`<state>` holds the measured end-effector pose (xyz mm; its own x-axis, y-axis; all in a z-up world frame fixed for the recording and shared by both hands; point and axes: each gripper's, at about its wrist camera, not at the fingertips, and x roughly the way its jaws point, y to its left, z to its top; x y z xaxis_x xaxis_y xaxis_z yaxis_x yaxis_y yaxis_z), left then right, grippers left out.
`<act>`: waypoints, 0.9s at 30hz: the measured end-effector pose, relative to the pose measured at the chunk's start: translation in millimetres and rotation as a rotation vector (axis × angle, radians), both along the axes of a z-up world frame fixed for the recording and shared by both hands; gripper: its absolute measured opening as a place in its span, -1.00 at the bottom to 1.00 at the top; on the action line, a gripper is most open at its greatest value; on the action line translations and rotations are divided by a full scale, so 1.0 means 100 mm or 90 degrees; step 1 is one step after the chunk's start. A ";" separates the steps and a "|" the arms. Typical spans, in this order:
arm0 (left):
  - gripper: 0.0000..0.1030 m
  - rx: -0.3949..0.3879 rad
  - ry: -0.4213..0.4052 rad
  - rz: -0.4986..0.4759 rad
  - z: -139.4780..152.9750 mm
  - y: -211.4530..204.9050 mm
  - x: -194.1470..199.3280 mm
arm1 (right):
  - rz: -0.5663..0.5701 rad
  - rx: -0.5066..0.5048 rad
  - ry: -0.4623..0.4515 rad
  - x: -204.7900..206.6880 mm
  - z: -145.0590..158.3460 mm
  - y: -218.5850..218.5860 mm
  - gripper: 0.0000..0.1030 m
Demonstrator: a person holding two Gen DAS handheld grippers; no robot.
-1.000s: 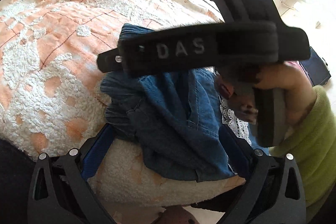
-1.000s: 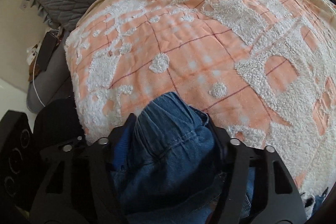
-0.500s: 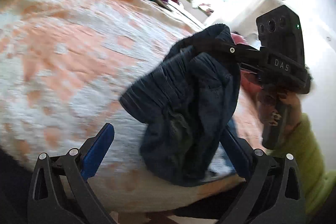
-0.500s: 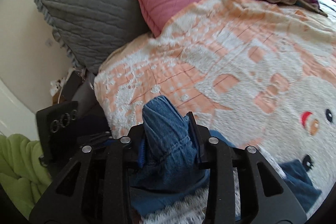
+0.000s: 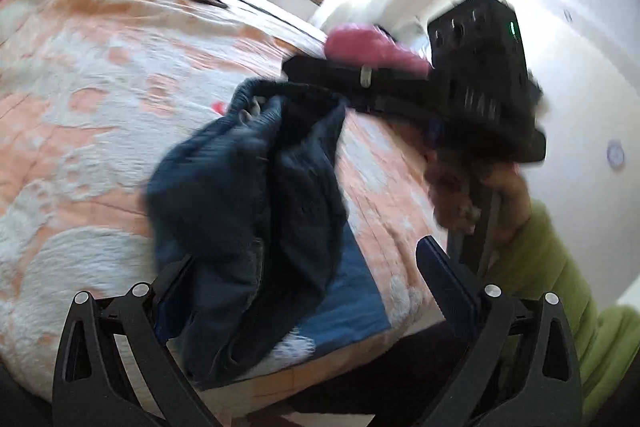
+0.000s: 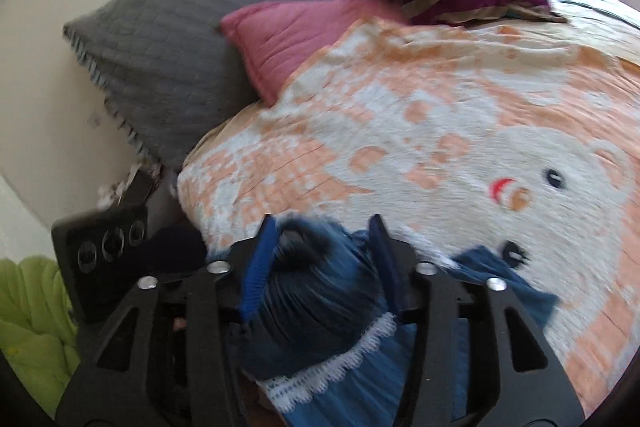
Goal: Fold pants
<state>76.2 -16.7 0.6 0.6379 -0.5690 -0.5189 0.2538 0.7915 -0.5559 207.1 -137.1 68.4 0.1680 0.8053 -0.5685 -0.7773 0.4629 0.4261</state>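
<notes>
With the right gripper (image 6: 320,259) pinching the pants (image 5: 248,203) above the blanket (image 5: 80,75) (left gripper (image 5: 304,287) spread wide), the bunched denim could slip out.

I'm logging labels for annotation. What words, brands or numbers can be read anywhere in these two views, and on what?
None can be read.
Pale lettering on the black body of the right gripper in the left wrist view: too blurred to read.
The pants, the blanket and the left gripper show no text.
</notes>
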 end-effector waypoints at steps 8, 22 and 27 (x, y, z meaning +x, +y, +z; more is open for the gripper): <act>0.91 0.059 0.037 -0.074 -0.28 -0.42 0.09 | -0.108 -0.090 0.009 -0.02 -0.30 -0.56 0.06; 0.91 0.104 -0.020 -0.096 -0.06 -0.39 -0.16 | -0.159 -0.255 0.035 0.08 -0.78 -0.56 0.03; 0.91 0.129 -0.035 -0.008 0.18 0.05 -0.26 | -0.183 -0.196 -0.013 0.02 -0.48 -0.66 0.23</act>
<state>50.6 -12.0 18.4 0.6620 -0.4646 -0.5882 0.2898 0.8824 -0.3707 208.9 -202.9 20.8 0.3740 0.5168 -0.7701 -0.6051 0.7652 0.2196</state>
